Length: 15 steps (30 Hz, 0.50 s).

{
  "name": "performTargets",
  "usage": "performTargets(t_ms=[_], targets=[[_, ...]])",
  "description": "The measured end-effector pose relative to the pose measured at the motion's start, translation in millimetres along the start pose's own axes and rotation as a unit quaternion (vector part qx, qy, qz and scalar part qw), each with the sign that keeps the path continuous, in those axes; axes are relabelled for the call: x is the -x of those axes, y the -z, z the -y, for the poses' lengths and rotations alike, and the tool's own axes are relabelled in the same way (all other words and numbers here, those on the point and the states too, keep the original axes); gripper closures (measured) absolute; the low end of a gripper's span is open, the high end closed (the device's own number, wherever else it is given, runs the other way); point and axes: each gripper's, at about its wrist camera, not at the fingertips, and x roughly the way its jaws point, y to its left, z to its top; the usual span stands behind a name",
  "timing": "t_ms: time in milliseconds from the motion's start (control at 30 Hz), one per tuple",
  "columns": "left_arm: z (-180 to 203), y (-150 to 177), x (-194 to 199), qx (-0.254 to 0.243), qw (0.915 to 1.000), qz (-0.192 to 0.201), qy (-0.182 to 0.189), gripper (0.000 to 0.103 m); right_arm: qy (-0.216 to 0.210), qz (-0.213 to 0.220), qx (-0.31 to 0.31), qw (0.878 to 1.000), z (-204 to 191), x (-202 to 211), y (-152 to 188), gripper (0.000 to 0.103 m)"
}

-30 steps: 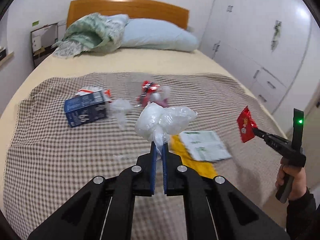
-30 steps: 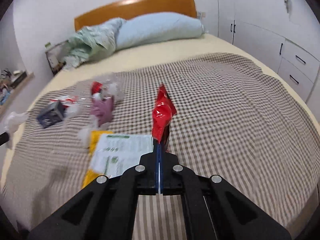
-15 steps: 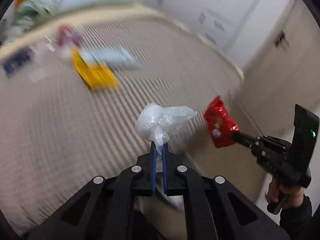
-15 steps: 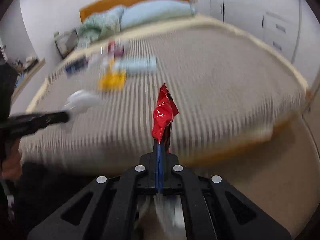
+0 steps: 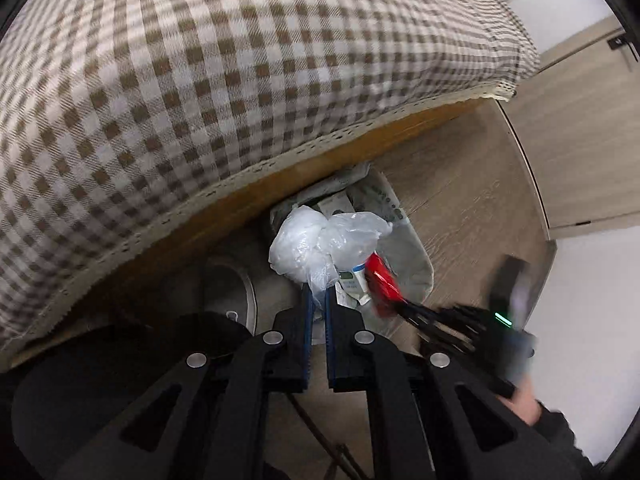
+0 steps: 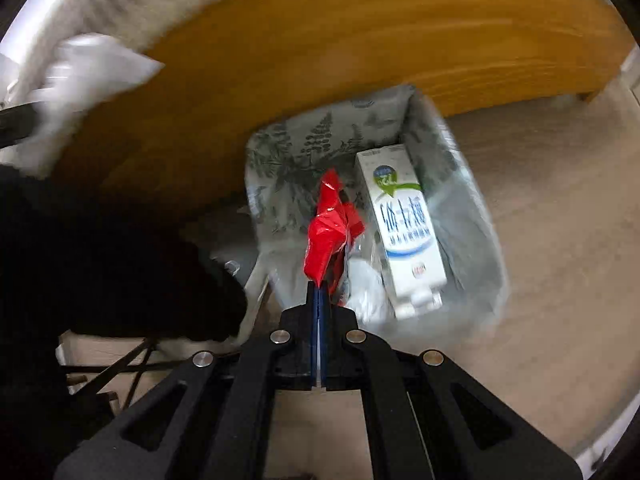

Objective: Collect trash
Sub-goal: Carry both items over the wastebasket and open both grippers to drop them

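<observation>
Here a red wrapper (image 6: 330, 228) and a clear bag (image 5: 320, 246) are pinched in closed jaws above the bin (image 6: 472, 216); light plastic released off-centre could be lost onto the floor

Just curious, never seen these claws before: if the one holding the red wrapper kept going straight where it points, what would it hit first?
Probably the bin's contents: the right claw, shut on the red wrapper, points into the bin, toward crumpled plastic beside the milk carton. Depth is hard to judge.
</observation>
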Motion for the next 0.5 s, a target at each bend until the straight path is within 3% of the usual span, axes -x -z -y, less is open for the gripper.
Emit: performTargets(t_ms=[133, 167, 200, 267, 367, 500], targets=[[6.3, -2.9, -17.7, -0.010, 0.9995, -0.018, -0.022, 0.100, -0.014, -0.045, 0.029, 0.998, -1.5, -61.7, -45.6, 0.102], [9.0, -4.7, -24.6, -0.014, 0.9993, -0.024, -0.026, 0.100, -0.010, -0.058, 0.037, 0.998, -3.8, -75.3, -58.1, 0.093], [10.5, -10.5, -27.8, -0.015, 0.9990, -0.032, -0.029, 0.100, 0.000, -0.065, 0.040, 0.997, -4.4, -80.8, -58.4, 0.067], [16.5, -17.0, -41.8, -0.016, 0.9984, -0.045, -0.031, 0.100, 0.013, -0.049, 0.045, 0.998, -2.7, -79.8, -64.8, 0.039], [22.2, -21.2, -72.4, -0.010, 0.9966, -0.077, -0.030, 0.100, 0.007, -0.026, 0.024, 0.999, 14.1, -65.0, -59.8, 0.039], [24.2, -23.6, -128.3, 0.014, 0.9884, -0.145, -0.042, 0.100, 0.008, 0.008, -0.034, 0.999, 45.6, -31.1, -28.8, 0.039]])
